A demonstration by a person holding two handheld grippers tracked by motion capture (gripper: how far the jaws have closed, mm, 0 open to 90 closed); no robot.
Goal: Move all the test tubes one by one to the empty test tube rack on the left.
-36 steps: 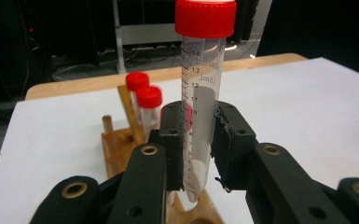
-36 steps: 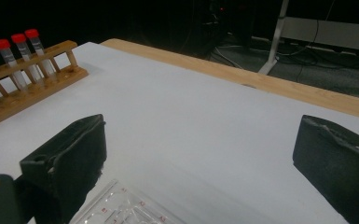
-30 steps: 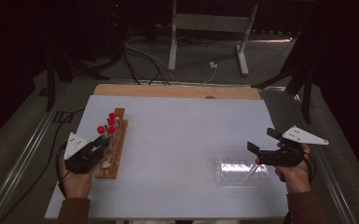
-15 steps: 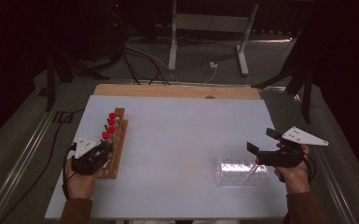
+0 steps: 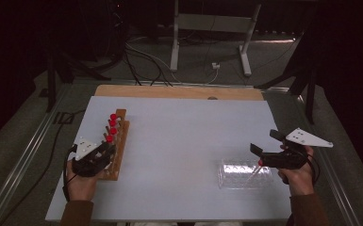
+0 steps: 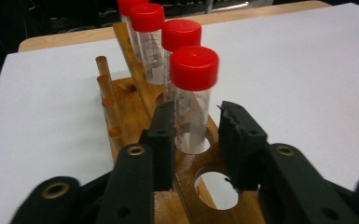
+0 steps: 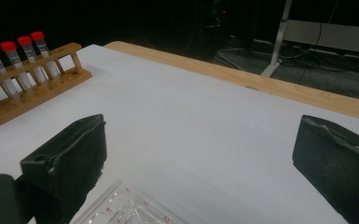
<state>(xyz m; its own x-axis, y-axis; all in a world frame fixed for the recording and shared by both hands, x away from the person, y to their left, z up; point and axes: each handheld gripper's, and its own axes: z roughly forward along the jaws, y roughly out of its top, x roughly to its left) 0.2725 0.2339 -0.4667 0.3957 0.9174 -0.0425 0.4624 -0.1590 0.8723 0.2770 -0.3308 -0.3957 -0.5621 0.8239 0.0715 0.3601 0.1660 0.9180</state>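
Red-capped tube (image 6: 190, 100) in wooden rack (image 5: 115, 150) on white table (image 5: 184, 136), dark room; left gripper (image 6: 196, 135) jaws just opening, clear of it; right gripper (image 7: 200, 163) open.

High view overlooks table (image 5: 179, 141); gripper views sit low, close; all share tube rack (image 5: 115, 146).

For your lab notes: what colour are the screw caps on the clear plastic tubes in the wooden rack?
Red screw caps; left gripper view shows them best.

The farthest red-capped tube (image 6: 129, 18) is cut off by the top edge.
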